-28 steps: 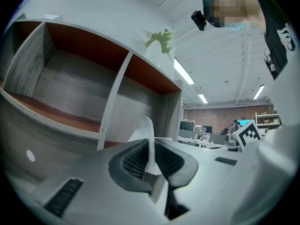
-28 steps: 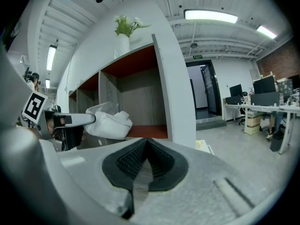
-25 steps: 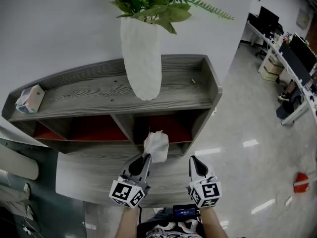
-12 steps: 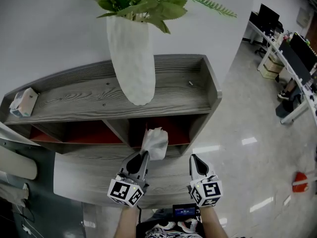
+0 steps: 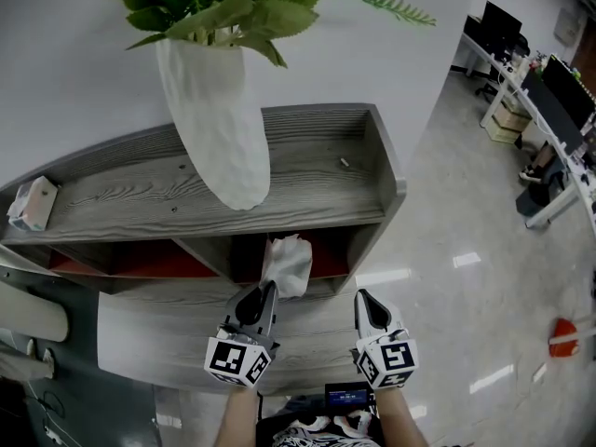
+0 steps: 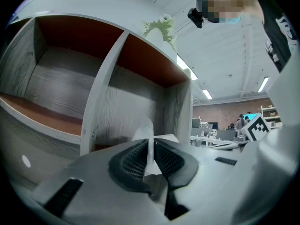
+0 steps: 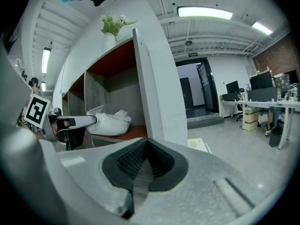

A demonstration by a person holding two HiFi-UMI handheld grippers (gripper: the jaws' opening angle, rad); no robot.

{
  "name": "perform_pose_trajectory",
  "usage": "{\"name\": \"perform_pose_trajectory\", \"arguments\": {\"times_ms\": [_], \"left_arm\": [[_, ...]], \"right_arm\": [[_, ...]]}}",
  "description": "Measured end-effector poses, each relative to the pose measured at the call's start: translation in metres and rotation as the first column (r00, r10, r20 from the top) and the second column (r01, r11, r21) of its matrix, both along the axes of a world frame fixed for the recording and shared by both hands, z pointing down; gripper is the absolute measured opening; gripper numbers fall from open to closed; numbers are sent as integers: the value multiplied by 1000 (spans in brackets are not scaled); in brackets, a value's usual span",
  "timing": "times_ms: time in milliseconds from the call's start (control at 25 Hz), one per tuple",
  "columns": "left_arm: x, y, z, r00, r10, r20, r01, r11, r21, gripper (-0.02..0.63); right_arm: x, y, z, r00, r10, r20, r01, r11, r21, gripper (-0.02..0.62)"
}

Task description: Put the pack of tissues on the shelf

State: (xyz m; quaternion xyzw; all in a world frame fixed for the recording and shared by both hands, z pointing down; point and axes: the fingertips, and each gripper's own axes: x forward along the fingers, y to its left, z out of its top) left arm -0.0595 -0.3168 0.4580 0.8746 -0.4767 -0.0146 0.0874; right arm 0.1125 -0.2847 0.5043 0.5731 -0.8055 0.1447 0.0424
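Head view, left to right:
- One small tissue box sat at the far-left end of the top board, well apart from everything else.
- One white vase with one green plant stood on the same board, left of centre.
- One grey shelf unit, with two red-backed compartments in sight and one divider between them.
- One pack of tissues was at the mouth of the right-hand compartment, just right of the divider. In the right gripper view the pack looked to be resting on that compartment's floor.
- Left gripper: its own view showed the jaws nearly together, pinching a thin edge of the pack – a firm grip, one item held.
- Right gripper: hung just beside the left one, in front of the shelf unit. Its jaws were closed together with nothing between them.
- One red object lay on the glossy floor at far right – too small to identify.
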Motion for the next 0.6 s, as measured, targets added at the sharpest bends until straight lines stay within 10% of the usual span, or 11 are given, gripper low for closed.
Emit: {"name": "perform_pose_trajectory", "arguments": {"times_ms": [600], "left_arm": [[8, -31, -4, 996, -83, 38, 82, 996, 25, 29]], "right_arm": [[2, -17, 5, 999, -32, 6, 32, 999, -13, 5]]}}
